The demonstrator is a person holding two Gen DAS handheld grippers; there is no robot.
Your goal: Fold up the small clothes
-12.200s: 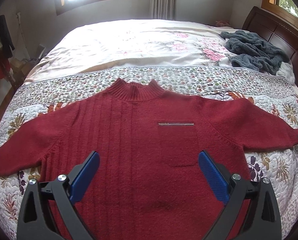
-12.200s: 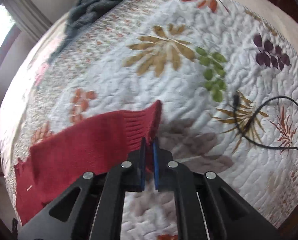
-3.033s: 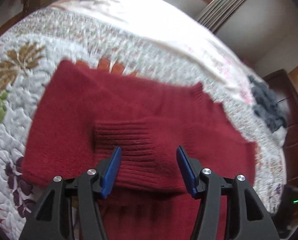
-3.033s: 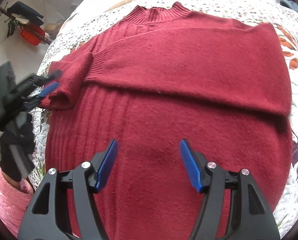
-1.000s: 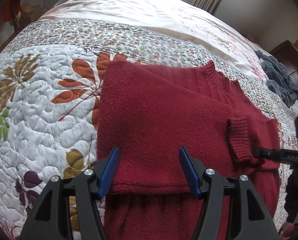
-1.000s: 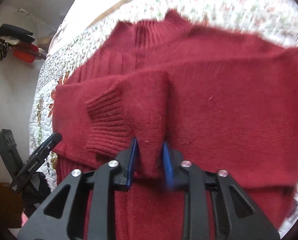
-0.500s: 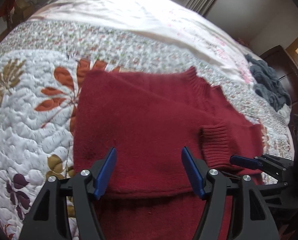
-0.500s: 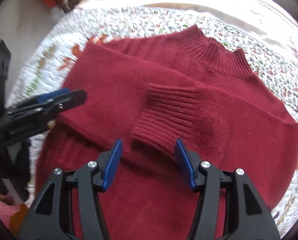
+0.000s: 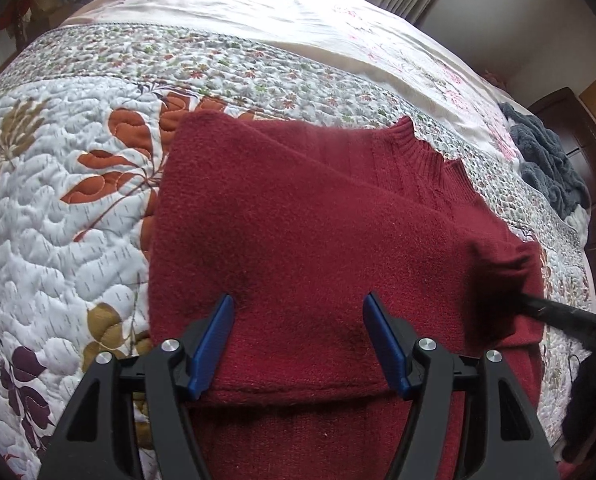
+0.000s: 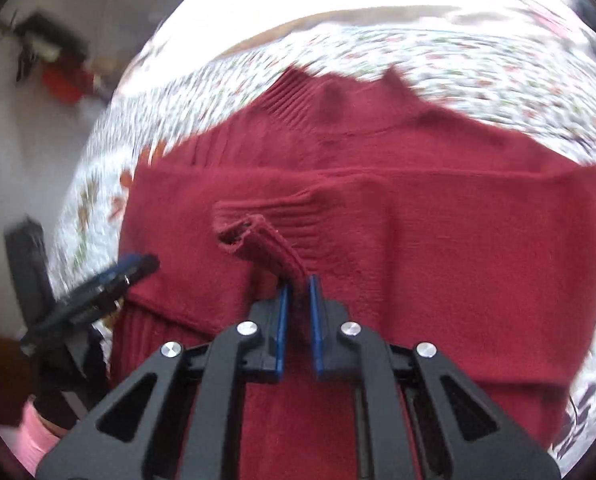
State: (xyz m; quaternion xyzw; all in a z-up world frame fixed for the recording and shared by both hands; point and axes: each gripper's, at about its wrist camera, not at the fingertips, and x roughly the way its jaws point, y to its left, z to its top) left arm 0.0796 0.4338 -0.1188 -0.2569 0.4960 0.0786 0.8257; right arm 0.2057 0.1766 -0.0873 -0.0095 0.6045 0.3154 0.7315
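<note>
On the quilted bed (image 9: 58, 208) the red sweater (image 9: 298, 232) lies with both sleeves folded across its chest, the right claw (image 10: 298, 280) pinched on the ribbed cuff (image 10: 266, 220), the left claw (image 9: 298, 316) spread wide just above the fold.

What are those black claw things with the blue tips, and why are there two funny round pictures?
Each claw is a pinching tool that a person holds, one in each hand, with a camera on it. That gives two round pictures: one from the left gripper, one from the right gripper. Both look down at a red sweater lying on a flowery quilt on a bed, its sleeves folded across the front. The left gripper is open and hangs over the sweater, holding nothing. The right gripper is squeezed shut on a ribbed cuff and lifts it a little. A grey blanket lies farther back.
</note>
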